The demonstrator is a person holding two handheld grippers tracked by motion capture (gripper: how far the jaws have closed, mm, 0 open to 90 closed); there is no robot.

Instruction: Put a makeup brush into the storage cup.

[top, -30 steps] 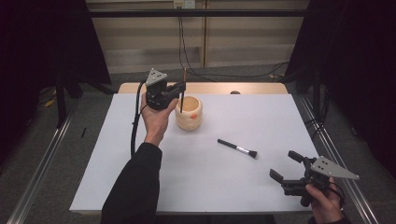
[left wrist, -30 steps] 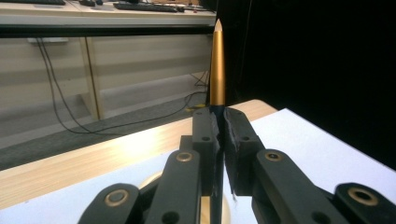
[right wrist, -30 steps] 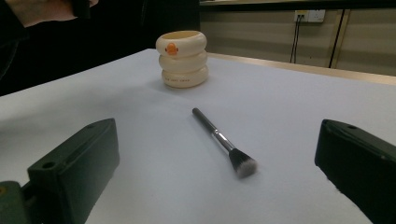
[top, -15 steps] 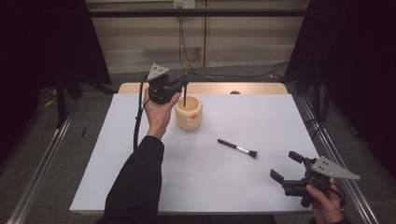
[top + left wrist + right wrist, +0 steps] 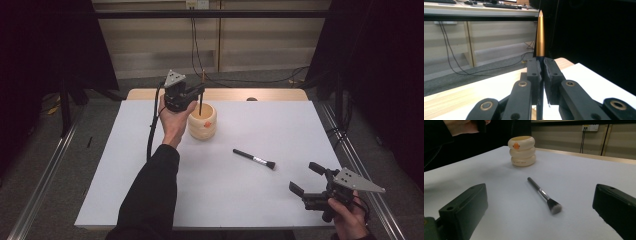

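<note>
Pencil held upright over the cup

The pencil [image 5: 200, 102] is pinched in the left gripper [image 5: 199, 91], its lower end inside the cup [image 5: 202, 123] at the desk's [image 5: 125, 165] 12 o'clock. The right gripper [image 5: 306, 180] is spread at 4 o'clock, a brush [image 5: 253, 158] lying at its 10 o'clock.

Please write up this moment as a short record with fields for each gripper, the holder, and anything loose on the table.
left gripper: shut on a slim gold-tipped stick, held upright over the cup
cup: cream, ringed, with an orange mark, standing at the far side of the white table
right gripper: open, holding nothing, at the near right corner
makeup brush: lying flat mid-table, bristles toward the right gripper
left in hand: stick not yet in the cup
</note>
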